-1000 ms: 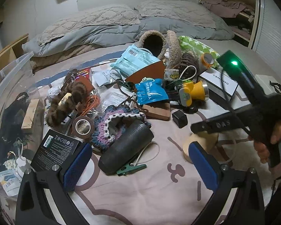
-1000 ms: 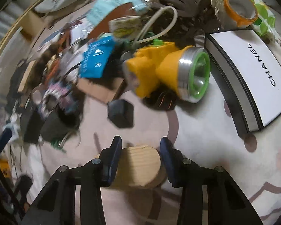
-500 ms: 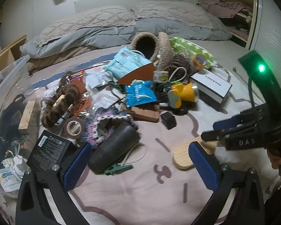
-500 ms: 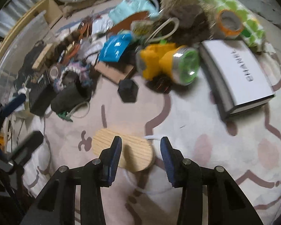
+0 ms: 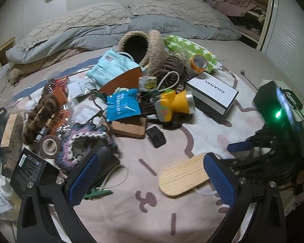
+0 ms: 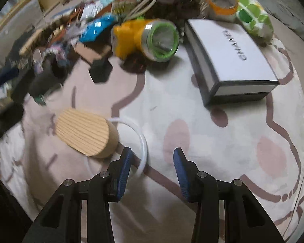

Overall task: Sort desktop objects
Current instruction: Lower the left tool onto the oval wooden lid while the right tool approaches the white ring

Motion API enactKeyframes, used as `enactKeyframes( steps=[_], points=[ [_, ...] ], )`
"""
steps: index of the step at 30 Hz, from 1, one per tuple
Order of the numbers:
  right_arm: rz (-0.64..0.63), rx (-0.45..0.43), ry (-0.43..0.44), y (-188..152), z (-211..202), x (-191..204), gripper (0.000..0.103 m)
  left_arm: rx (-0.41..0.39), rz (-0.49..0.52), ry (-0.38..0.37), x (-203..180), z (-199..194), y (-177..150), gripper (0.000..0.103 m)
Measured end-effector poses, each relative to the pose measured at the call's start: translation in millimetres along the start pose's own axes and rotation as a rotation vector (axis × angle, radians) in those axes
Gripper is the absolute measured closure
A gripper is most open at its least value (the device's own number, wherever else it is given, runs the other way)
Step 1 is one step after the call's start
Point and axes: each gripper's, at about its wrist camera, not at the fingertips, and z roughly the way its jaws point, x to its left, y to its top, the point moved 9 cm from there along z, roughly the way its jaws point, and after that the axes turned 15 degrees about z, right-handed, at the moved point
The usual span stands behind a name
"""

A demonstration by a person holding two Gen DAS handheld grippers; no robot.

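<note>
Released wooden block (image 6: 83, 134) half hides a white ring (image 6: 142, 141); both jaws spread, empty.

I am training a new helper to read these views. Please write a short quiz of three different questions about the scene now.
1. True or false: the right tongs are gripping the wooden block.
2. Which word is printed on the white box?
3. What lies directly beside the yellow flashlight: A) white box, B) brown tape roll, C) pillow?

Key: 1 false, the block lies apart from the open tongs. 2 CHANEL. 3 A.
</note>
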Motion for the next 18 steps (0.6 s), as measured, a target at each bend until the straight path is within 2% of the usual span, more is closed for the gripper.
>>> enactKeyframes(
  steps=[7,11,18],
  points=[
    [-0.096,-0.031,-0.048,-1.9,-0.8,-3.0,0.060,0.015,0.016,-0.035,-11.7,9.3,-0.3,0.001],
    [-0.083,-0.030,-0.063,-6.3,-4.8,-18.9,0.060,0.050,0.026,-0.091,-22.0,18.8,-4.5,0.001],
    [-0.033,-0.028,-0.110,-11.1,-11.2,-58.4,0.060,0.080,0.043,-0.123,-35.6,31.7,-4.3,0.001]
  ],
)
